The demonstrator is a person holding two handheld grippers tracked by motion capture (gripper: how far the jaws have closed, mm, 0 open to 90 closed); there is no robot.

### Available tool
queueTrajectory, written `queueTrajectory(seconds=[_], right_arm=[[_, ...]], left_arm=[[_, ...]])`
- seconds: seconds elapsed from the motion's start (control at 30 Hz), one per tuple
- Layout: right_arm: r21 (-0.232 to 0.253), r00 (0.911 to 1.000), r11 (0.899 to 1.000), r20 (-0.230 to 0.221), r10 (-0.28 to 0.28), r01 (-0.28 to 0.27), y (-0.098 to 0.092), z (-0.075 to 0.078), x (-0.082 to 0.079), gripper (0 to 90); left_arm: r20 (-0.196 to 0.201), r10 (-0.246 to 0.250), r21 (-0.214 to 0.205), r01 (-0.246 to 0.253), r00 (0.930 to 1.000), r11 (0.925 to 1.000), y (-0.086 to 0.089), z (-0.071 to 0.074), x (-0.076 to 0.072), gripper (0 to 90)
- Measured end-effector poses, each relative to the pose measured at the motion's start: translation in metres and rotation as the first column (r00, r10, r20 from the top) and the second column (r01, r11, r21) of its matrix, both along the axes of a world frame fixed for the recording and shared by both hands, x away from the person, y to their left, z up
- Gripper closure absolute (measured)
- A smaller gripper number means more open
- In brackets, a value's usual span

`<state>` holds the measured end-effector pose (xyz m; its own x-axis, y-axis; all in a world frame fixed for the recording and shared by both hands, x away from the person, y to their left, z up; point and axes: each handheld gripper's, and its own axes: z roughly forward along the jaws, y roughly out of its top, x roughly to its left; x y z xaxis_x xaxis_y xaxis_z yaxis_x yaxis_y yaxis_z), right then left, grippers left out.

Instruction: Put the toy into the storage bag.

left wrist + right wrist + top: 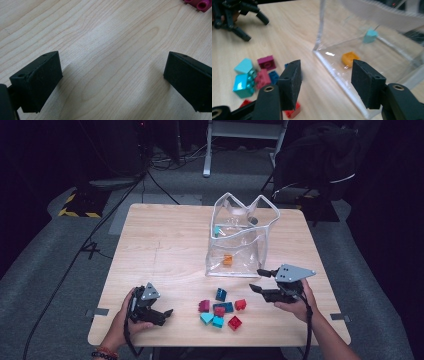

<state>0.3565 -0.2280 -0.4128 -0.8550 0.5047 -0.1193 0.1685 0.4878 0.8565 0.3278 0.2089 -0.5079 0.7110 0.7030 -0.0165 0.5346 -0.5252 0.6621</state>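
The right gripper (260, 280) is held with jaws moderately apart and empty, pointing toward nine o'clock, just beside the clear plastic pouch (240, 240). A cluster of small red, magenta and teal plastic bricks (220, 312) lies at its seven o'clock; no shared long axis can be told. The left gripper (167, 314) rests with jaws wide, empty, on the pale wooden table (160, 245).

Pale wood-grain table (165, 245), glossy clear plastic bag (242, 247), shiny plastic bricks (220, 311), matt black tongs (325, 82).
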Motion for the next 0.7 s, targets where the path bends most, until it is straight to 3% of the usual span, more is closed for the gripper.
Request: queueTrajectory(seconds=[0.1, 0.27, 0.57, 0.7], right_arm=[[-0.002, 0.9982, 0.999, -0.05, 0.034, -0.034, 0.002, -0.016, -0.002, 41.2], [-0.017, 0.9922, 0.996, -0.095, 0.081, -0.083, 0.009, -0.038, -0.005, 40.0], [-0.054, 0.9775, 0.986, -0.152, 0.147, -0.156, 0.025, -0.069, -0.006, 38.2], [-0.063, 0.9748, 0.985, -0.17, 0.145, -0.158, 0.028, -0.077, -0.004, 38.6]], left_arm=[[0.0, 0.0, 0.0, 0.0, 1.0, 1.0, 0.0, 0.0, 0.0, 2.0], [0.0, 0.0, 0.0, 0.0, 1.0, 1.0, 0.0, 0.0, 0.0, 2.0], [0.0, 0.0, 0.0, 0.0, 1.0, 1.0, 0.0, 0.0, 0.0, 2.0], [0.0, 0.0, 0.0, 0.0, 1.0, 1.0, 0.0, 0.0, 0.0, 2.0]])
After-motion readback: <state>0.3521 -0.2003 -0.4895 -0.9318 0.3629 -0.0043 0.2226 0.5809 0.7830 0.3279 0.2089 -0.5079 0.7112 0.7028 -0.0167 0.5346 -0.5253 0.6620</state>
